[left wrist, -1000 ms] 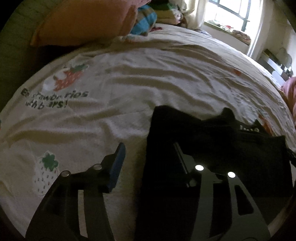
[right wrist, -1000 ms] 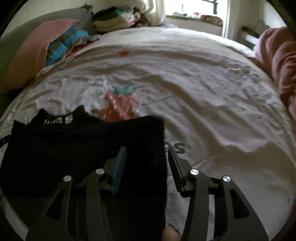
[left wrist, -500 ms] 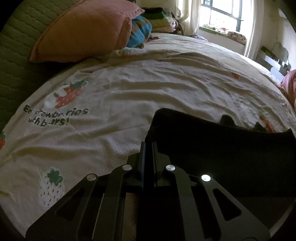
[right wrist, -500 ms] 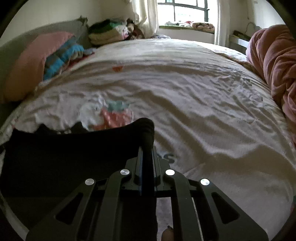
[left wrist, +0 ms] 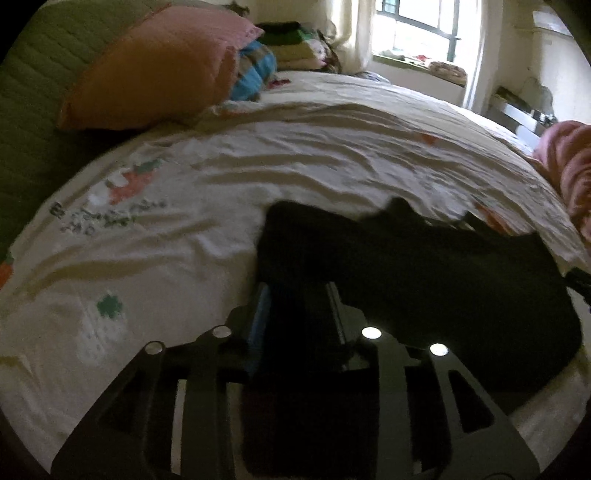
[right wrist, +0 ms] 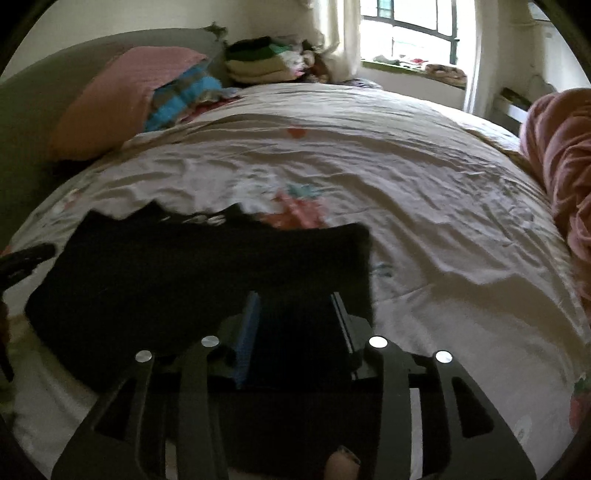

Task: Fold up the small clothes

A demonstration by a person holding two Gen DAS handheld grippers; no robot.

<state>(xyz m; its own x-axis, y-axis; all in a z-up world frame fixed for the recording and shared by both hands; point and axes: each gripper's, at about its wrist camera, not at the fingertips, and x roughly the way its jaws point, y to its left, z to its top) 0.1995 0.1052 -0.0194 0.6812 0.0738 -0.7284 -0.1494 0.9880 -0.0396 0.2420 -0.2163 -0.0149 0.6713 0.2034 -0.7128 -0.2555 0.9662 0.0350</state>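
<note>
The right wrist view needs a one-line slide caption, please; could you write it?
Right gripper, jaws just opening, straddles the near edge of a black garment on the strawberry-print bedsheet.

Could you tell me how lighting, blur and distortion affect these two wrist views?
Left wrist view: the window is blown out, the black garment loses all detail, and the sheet's print is smeared by blur. Right wrist view: the same backlight, the bed sheet bulges with fisheye curvature, and the corners are dark.

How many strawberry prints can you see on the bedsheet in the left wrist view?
2, maybe more hidden. One strawberry sits above the blurred lettering at the left; a paler one lies nearer, left of the gripper. The black garment may cover others.
</note>
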